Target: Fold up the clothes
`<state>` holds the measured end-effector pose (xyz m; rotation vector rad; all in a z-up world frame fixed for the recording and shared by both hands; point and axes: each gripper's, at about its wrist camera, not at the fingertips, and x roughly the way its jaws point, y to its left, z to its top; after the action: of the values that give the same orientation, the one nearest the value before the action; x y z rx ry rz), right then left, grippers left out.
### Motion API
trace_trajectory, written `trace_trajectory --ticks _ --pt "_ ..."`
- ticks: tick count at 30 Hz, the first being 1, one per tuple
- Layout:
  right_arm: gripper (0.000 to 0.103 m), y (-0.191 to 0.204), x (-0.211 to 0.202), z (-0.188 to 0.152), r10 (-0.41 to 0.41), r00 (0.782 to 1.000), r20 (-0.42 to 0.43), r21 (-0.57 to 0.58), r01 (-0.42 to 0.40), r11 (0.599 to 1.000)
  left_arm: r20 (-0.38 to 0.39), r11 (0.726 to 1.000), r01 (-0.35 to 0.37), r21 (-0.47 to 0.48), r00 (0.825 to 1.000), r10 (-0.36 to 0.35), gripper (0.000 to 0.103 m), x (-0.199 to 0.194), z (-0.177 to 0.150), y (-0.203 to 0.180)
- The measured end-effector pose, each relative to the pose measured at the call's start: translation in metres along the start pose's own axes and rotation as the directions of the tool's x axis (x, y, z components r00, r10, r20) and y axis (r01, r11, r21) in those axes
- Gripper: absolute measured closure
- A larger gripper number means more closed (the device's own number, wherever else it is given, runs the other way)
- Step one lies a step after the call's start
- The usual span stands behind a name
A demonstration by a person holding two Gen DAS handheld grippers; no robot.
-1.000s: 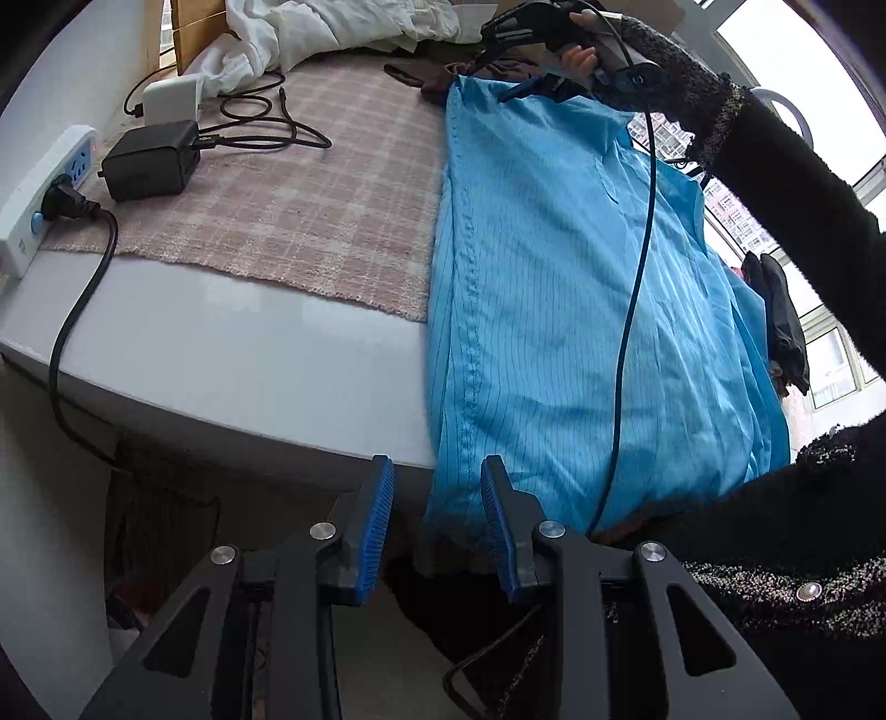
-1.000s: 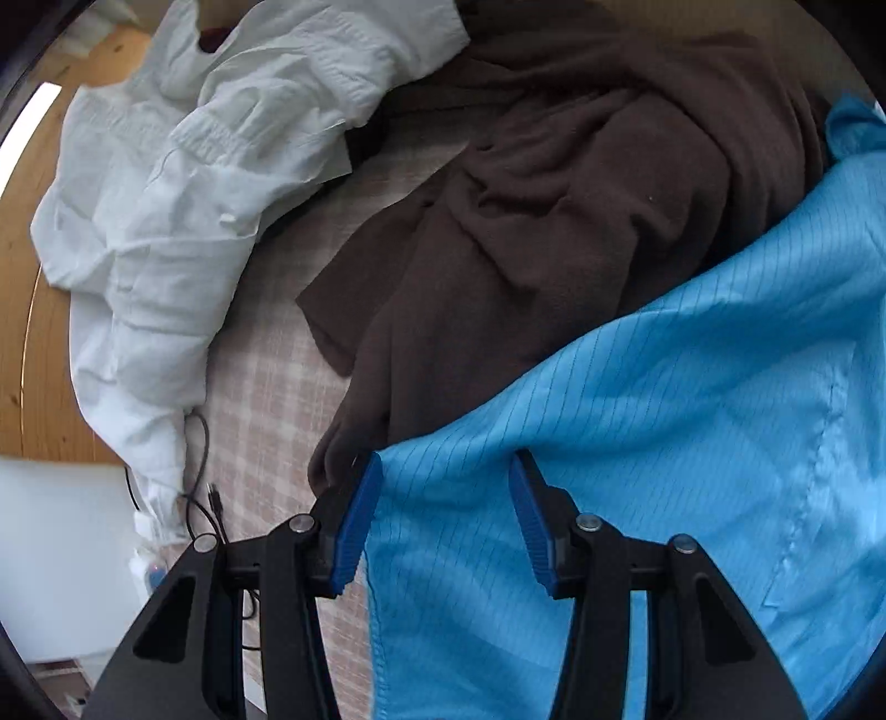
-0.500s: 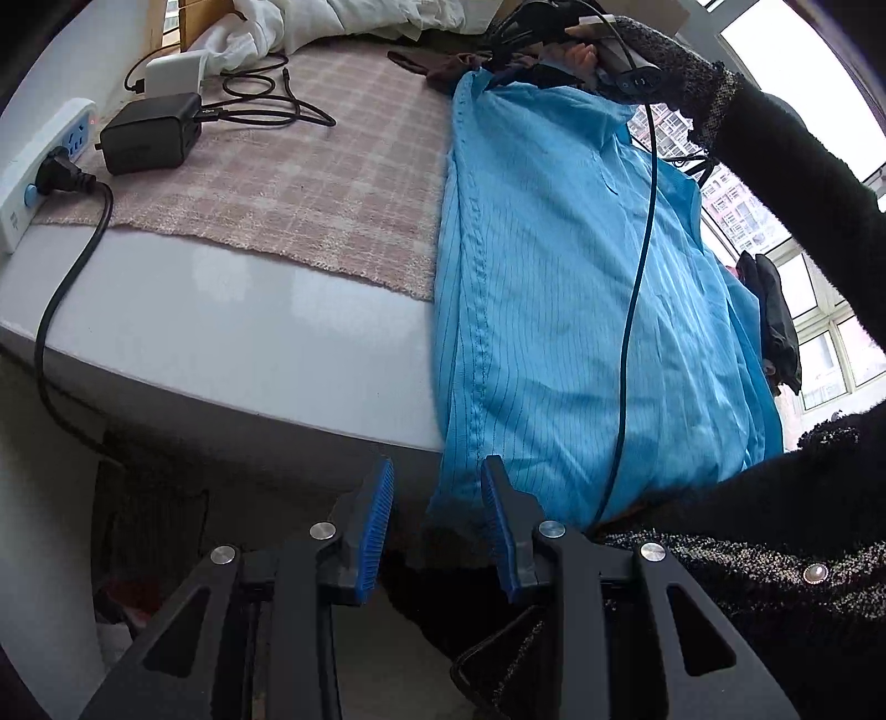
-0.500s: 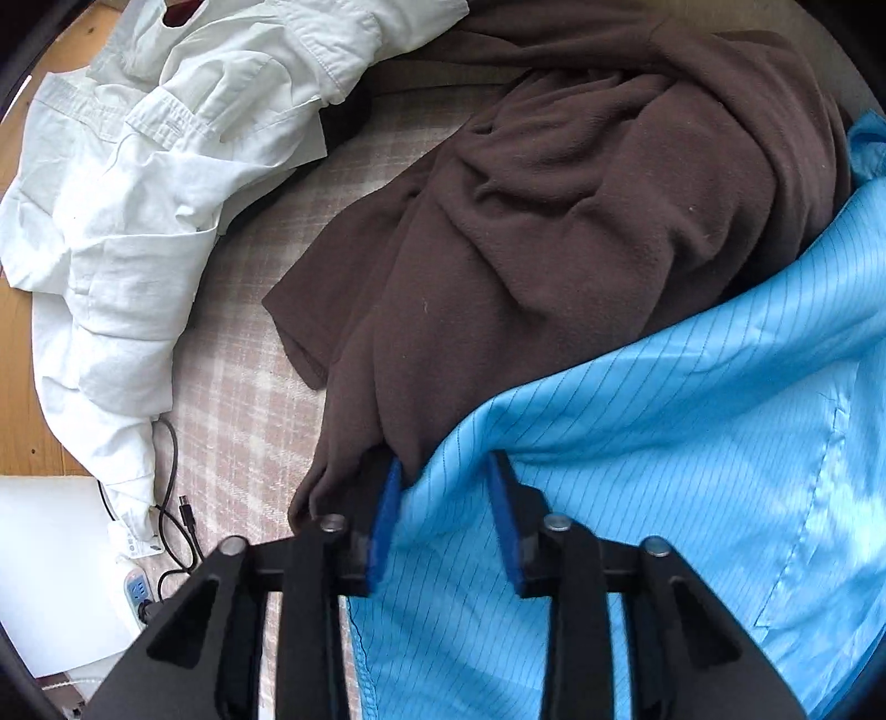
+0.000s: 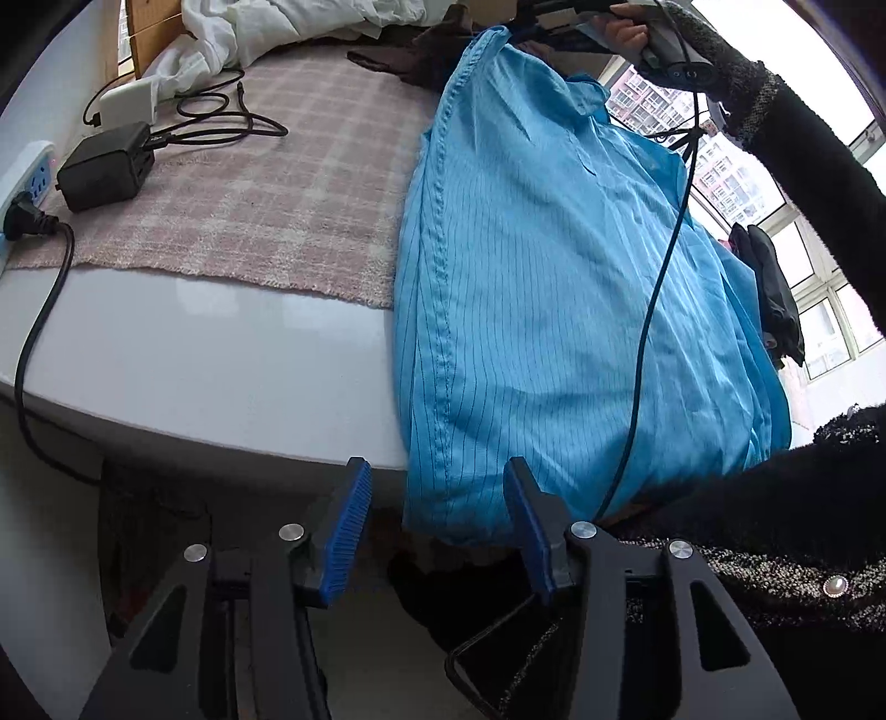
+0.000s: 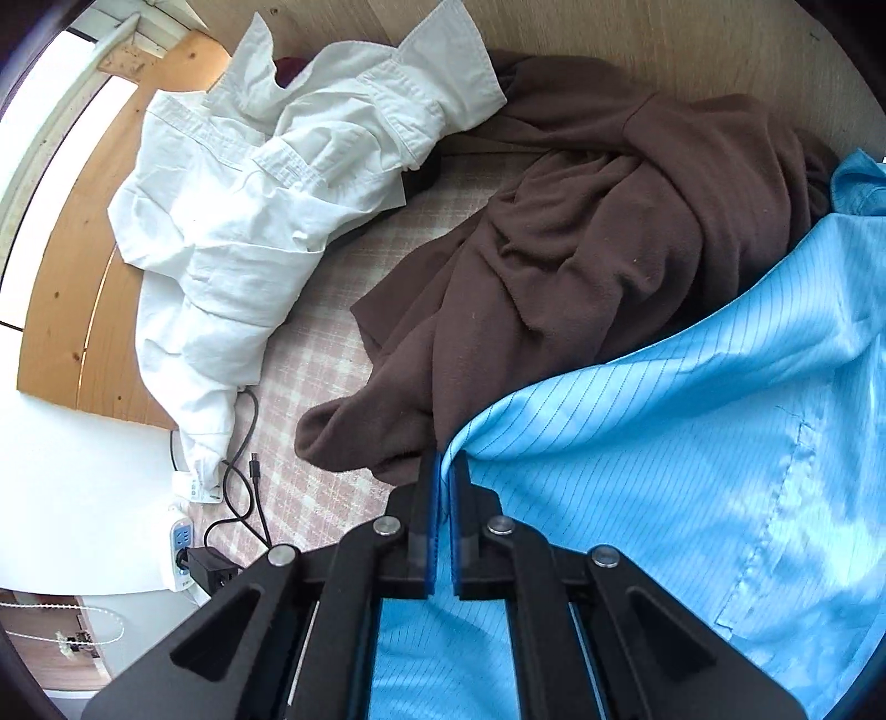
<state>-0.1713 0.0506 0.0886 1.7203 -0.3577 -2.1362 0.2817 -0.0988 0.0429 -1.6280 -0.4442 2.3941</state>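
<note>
The right gripper pinches the blue shirt's edge beside a brown garment and a white shirt on the checked cloth.

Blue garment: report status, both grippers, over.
Right gripper just closed, shut on blue garment far corner. Left gripper just widened, open around near hem, not gripping. Brown garment touches the far edge.

We see our right gripper with its jaws just closed, pads pinching the far corner of the blue striped garment, gripped by our hand in a black sleeve. Our left gripper has just been opening; its jaws straddle the garment's near hem without pressing it.
</note>
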Motion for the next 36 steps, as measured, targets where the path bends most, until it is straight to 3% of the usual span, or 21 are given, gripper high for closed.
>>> trace_trajectory --ticks 6,9,11,12,15,18,23,29,33,36 --pt "0.102 -0.020 -0.049 -0.014 0.083 0.997 0.010 0.005 -0.083 0.997 -0.030 0.997 0.003 0.077 1.000 -0.001 0.054 0.020 0.017 -0.009" --pt "0.102 -0.024 -0.065 -0.020 0.084 0.996 0.019 -0.017 -0.084 0.996 -0.033 0.991 0.018 0.134 0.999 -0.014 0.057 0.028 0.021 -0.021" --pt "0.102 -0.026 -0.075 -0.024 0.077 0.997 0.032 -0.034 -0.076 0.997 -0.031 0.986 0.021 0.164 0.999 -0.016 0.072 0.030 0.022 -0.027" --pt "0.102 -0.028 -0.080 -0.026 0.077 0.996 0.036 -0.038 -0.075 0.996 -0.033 0.986 0.029 0.162 0.999 -0.024 0.086 0.030 0.022 -0.028" --pt "0.102 -0.038 -0.093 -0.029 0.073 0.996 0.051 -0.040 -0.071 0.997 -0.022 0.986 0.042 0.164 0.999 -0.039 0.094 0.022 0.021 -0.034" --pt "0.102 -0.052 -0.102 -0.030 0.060 0.996 0.062 -0.044 -0.058 0.997 0.000 0.983 0.046 0.176 0.999 -0.047 0.095 0.010 0.022 -0.046" --pt "0.102 -0.076 -0.116 -0.034 0.047 0.996 0.073 -0.065 -0.042 0.997 0.024 0.969 0.028 0.244 0.999 -0.035 0.095 -0.006 0.019 -0.100" --pt "0.102 -0.123 -0.144 -0.043 0.043 0.996 0.080 -0.085 -0.036 0.996 0.001 0.945 0.058 0.323 0.998 -0.062 0.099 -0.005 0.000 -0.186" --pt "0.102 -0.164 -0.160 -0.053 0.019 0.996 0.085 -0.102 -0.010 0.995 -0.051 0.935 0.149 0.323 0.989 -0.140 0.099 0.032 -0.014 -0.249" --pt "0.102 -0.196 -0.149 -0.058 -0.044 0.995 0.086 -0.118 0.054 0.992 -0.094 0.934 0.201 0.295 0.979 -0.181 0.086 0.066 -0.025 -0.284"
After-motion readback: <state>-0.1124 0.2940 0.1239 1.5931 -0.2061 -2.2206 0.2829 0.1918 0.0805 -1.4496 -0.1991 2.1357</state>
